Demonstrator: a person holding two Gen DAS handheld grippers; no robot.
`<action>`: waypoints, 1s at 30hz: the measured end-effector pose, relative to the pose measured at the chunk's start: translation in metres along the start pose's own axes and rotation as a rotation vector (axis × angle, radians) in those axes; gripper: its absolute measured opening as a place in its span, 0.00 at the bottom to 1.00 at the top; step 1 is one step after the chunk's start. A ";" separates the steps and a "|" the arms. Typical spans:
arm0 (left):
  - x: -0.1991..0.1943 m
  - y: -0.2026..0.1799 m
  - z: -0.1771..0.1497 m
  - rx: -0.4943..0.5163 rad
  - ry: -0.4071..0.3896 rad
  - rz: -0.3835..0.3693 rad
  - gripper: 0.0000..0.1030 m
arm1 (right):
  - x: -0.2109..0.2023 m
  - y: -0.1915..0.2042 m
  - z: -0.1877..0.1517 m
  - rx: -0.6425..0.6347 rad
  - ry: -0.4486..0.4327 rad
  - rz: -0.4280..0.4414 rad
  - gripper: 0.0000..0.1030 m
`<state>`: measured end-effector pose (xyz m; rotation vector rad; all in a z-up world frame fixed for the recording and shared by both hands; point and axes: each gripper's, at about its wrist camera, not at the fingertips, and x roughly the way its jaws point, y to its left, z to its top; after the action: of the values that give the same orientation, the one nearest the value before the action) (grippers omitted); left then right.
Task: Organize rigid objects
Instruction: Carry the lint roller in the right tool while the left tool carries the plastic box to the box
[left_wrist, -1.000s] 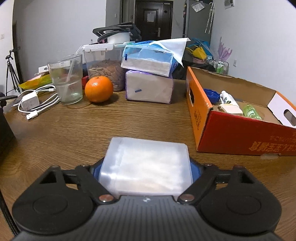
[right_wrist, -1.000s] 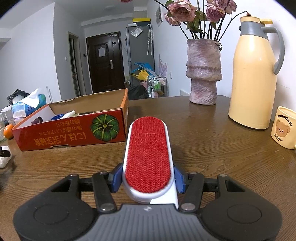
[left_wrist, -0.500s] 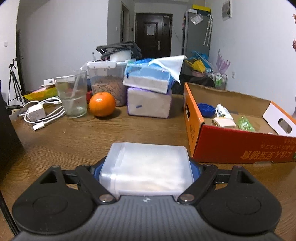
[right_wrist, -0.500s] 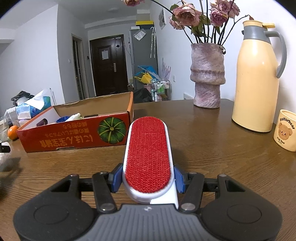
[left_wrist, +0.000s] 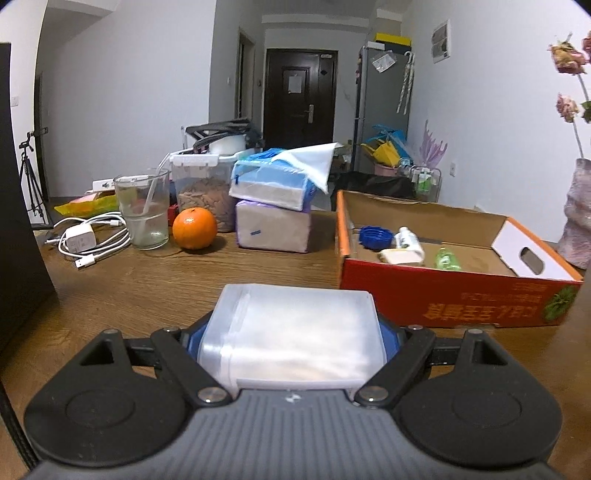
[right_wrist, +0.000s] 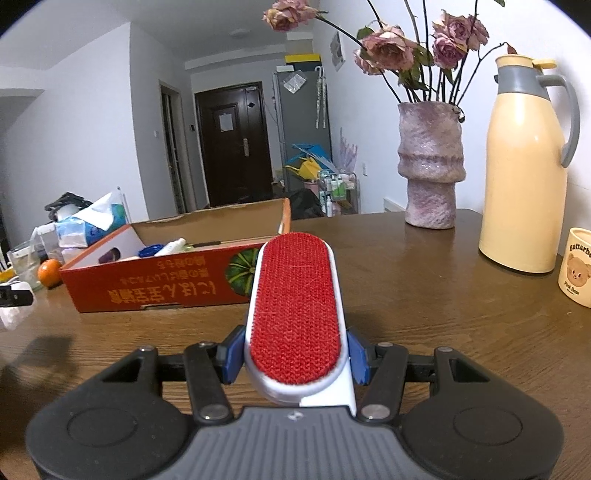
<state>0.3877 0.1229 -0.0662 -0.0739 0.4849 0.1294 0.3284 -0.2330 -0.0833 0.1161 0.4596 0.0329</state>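
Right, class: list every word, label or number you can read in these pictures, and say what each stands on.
"Butterbe": cream mug, bear picture; rest cut off at the frame edge.
"Pink Bear": same mug, small, uncertain.
Yellow characters on the red cardboard box: upside down, unreadable.
Note on the dark door: too small.

left gripper (left_wrist: 291, 332) raised — cardboard box (left_wrist: 443, 295) nearer centre

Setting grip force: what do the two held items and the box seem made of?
Container: frosted translucent plastic, smooth, likely rigid. Brush: glossy white plastic body, red napped fabric pad, fuzzy weave. Box: printed cardboard, brown inside, folded flaps.
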 end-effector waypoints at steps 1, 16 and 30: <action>-0.004 -0.003 -0.001 0.003 -0.005 -0.004 0.81 | -0.002 0.001 0.000 -0.001 -0.003 0.007 0.53; -0.063 -0.042 -0.010 0.023 -0.075 -0.065 0.81 | -0.027 0.025 0.002 -0.023 -0.050 0.116 0.53; -0.083 -0.063 -0.009 0.014 -0.093 -0.101 0.81 | -0.043 0.044 0.012 -0.029 -0.080 0.186 0.53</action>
<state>0.3194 0.0504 -0.0325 -0.0779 0.3883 0.0305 0.2951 -0.1927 -0.0483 0.1308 0.3668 0.2163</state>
